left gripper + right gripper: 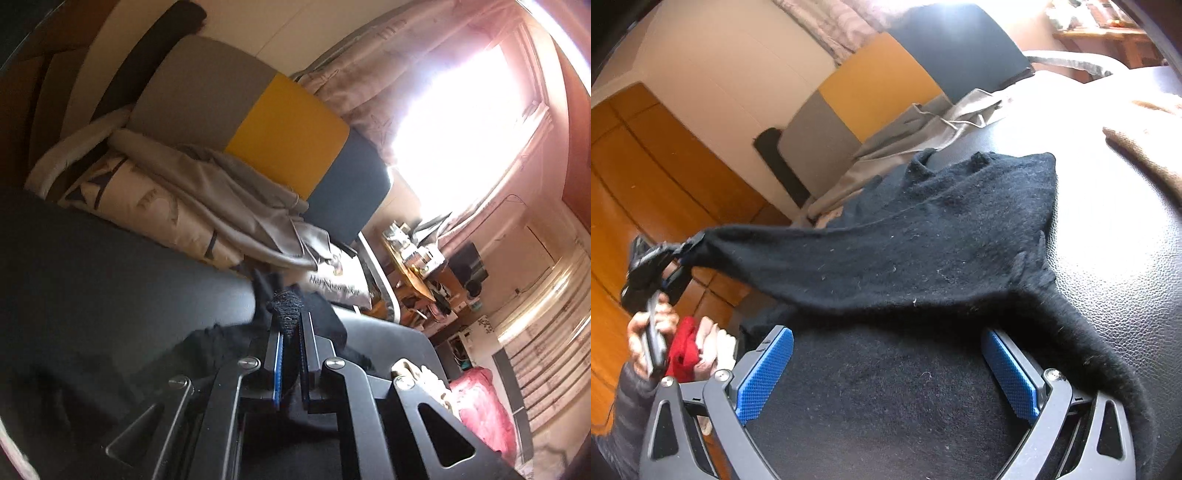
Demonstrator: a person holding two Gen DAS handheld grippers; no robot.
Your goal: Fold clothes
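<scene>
Right wrist: left hand-held gripper [681, 251] pinches black sweater [923, 240] sleeve; right hand-held gripper [886, 373] gapes above it.

A lived-in home bedroom is pretty clearly shown by the patchwork headboard [236, 107], rumpled bedding [155, 199], curtained window [454, 122], wooden wardrobe [646, 177] and cluttered little desk [413, 258].

Window [454, 122] glare blows out; fisheye edges dark.

We saw a glaring window [454, 122] with pale curtains [373, 74] at right, a grey-yellow-blue headboard [288, 136] against the cream wall [731, 74], and orange wooden wardrobe doors [646, 166] at left.
</scene>
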